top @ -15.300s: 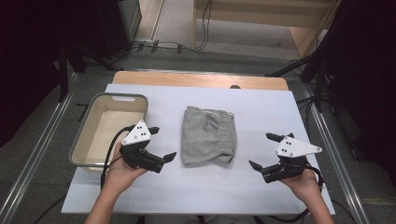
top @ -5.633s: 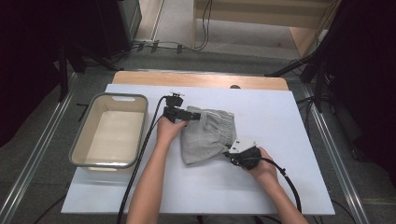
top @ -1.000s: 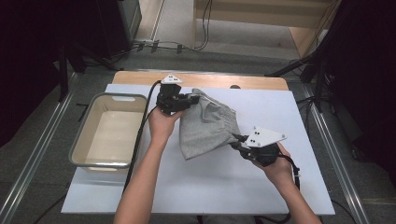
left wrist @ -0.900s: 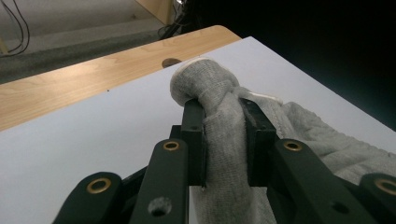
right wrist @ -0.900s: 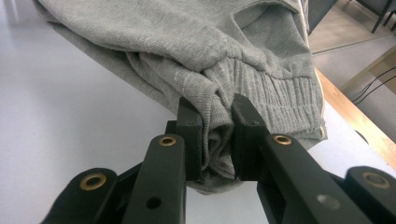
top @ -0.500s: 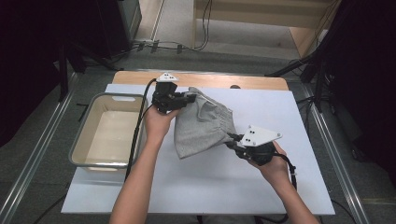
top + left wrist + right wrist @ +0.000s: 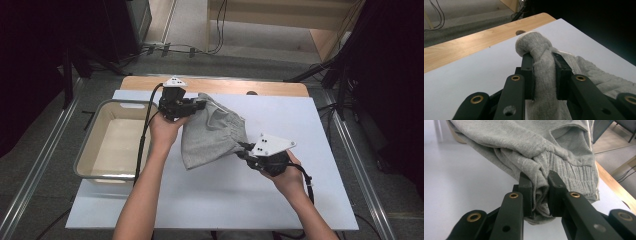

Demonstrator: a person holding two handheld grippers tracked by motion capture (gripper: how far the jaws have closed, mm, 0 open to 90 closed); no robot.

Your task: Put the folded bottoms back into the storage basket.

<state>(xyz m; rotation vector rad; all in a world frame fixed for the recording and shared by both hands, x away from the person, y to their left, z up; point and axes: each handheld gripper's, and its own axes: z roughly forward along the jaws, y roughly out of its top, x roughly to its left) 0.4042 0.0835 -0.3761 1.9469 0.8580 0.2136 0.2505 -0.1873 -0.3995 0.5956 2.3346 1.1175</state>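
High view: nearest the person, the right gripper (image 7: 248,150) pinches the elastic-waist end of the grey knitted cotton shorts (image 7: 212,135), its jaws clamped tight on a bunched fold of cloth, as the right gripper view confirms with fabric (image 7: 541,170) squeezed between the two black pads. The shorts hang slack between the two tools, partly lifted, with their lower edge brushing the white rectangular table board (image 7: 320,200). Beyond the shorts, the left gripper (image 7: 197,105) is closed just as firmly on a rolled corner of the cloth (image 7: 539,57), seen in the left gripper view. To the left of the shorts stands the shallow beige plastic tray with a metal rim (image 7: 90,150). The work in hand looks like carrying the shorts toward that tray; doing it well probably means raising both ends together, keeping the cloth off the board, and holding both grips until it is over the tray.
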